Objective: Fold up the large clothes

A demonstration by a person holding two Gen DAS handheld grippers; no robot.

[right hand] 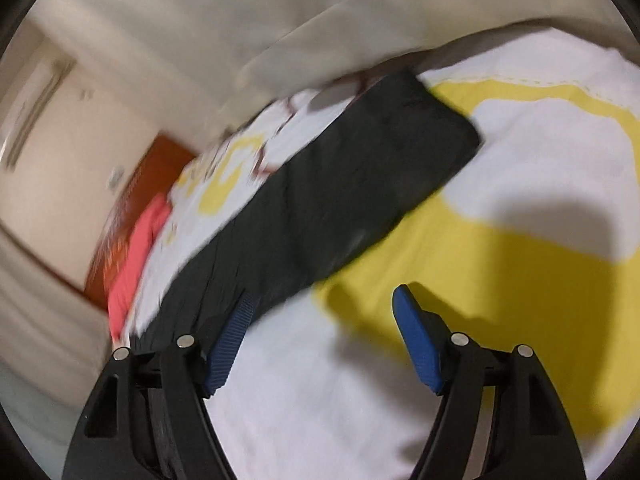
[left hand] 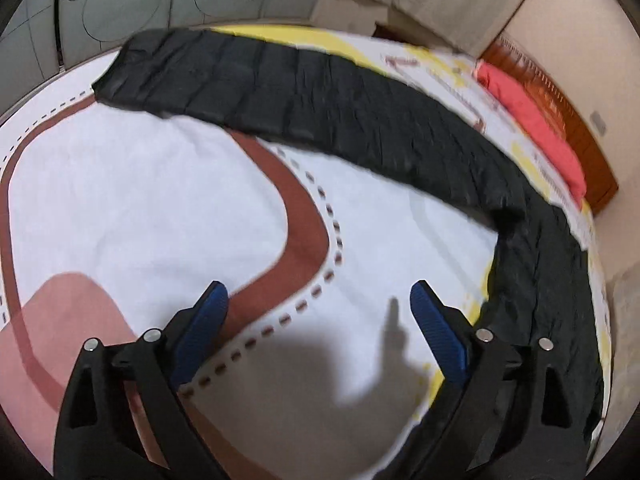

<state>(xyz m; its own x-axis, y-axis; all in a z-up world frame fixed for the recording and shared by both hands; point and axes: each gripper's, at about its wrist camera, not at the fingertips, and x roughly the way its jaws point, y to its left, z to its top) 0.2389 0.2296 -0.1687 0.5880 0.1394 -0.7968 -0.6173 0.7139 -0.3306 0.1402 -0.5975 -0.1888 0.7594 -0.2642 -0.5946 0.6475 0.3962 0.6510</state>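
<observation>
A long black quilted garment lies across the white patterned bedsheet. The left gripper and right gripper hover above it, fingers spread apart, holding nothing.

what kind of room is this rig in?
Most likely a bedroom: black trousers lie spread on a patterned bedsheet, with a wooden headboard and a red pillow at the far end.
</observation>
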